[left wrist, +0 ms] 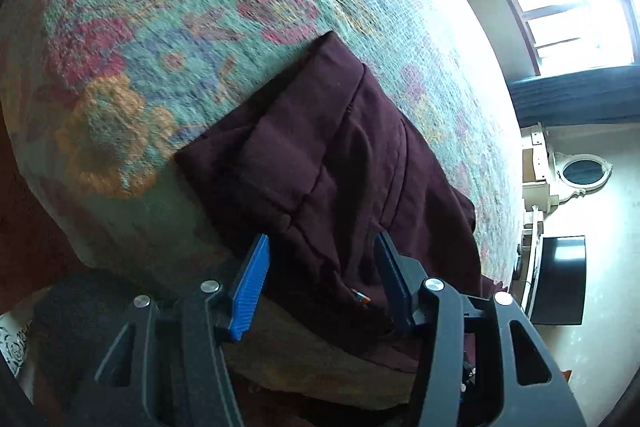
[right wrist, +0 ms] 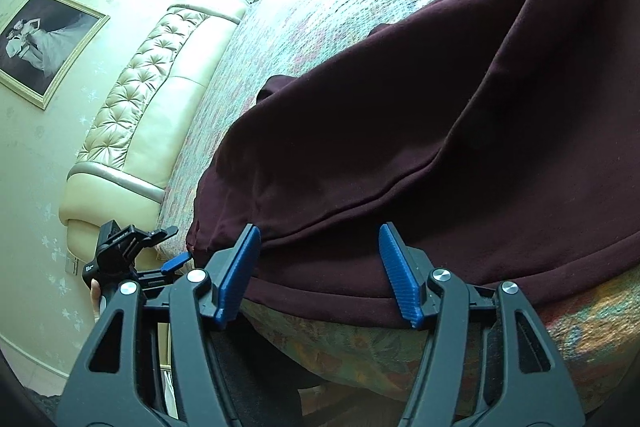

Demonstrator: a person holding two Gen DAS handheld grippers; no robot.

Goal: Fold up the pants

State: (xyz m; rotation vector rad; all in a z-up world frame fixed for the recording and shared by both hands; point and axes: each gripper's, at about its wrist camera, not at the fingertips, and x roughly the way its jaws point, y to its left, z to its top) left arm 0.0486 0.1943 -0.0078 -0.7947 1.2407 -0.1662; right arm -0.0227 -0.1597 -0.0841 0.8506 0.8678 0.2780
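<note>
Left wrist view: maroon pants lie on the floral bed at its near edge, bare bedspread open beyond them, with the left hand-held gripper spread around a fold without clamping it. Right wrist view: their long axis runs up-right along that edge, the right hand-held gripper released just above the hem. No legible writing.

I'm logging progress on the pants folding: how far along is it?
Done: the maroon pants lie on the floral bedspread, apparently doubled leg over leg. In hand: nothing gripped; the left tool and right tool hover open at the near edge. Left: folding the long bundle across into a compact stack.
</note>
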